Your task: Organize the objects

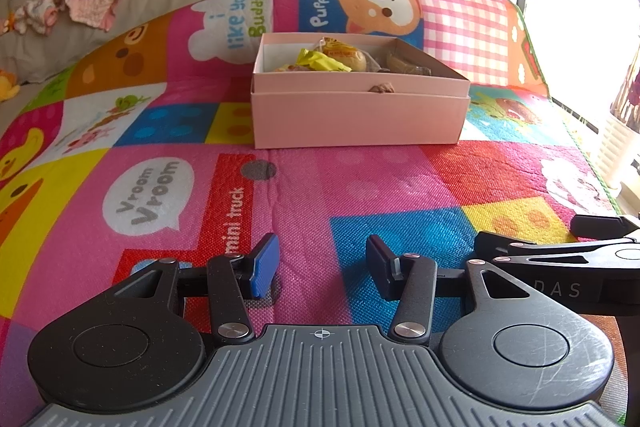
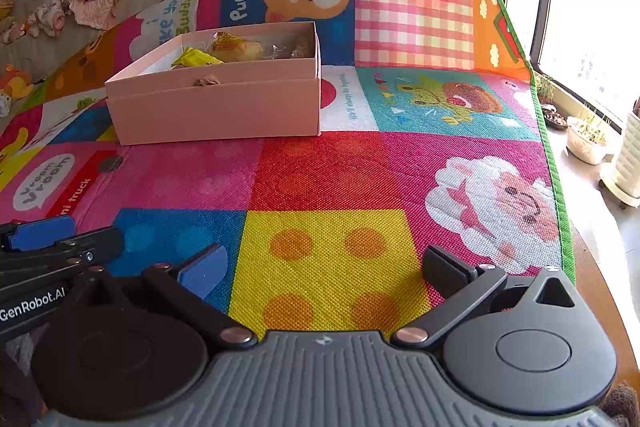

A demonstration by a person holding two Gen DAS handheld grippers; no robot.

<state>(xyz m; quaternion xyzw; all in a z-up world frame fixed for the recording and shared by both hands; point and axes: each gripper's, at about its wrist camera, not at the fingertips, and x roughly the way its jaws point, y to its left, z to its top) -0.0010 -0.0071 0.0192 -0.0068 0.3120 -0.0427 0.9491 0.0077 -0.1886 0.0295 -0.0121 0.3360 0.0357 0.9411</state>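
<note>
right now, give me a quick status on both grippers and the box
Left gripper open, empty. Right gripper open wide, empty. Pink box on the mat, wrapped snacks inside. Nothing between grippers and box.

Surface: colourful cartoon play mat (image 1: 320,187) with patchwork squares.
On it: open pink box (image 1: 360,115), snacks inside.

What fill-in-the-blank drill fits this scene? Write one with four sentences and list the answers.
1. The pink cardboard box sits on a colourful ____ mat.
2. The left claw holds ____ between its blue pads.
3. The crinkled yellow wrapper lies ____ the box.
4. The right claw stands ____, over a yellow square.

Answers: play; nothing; inside; open
</note>
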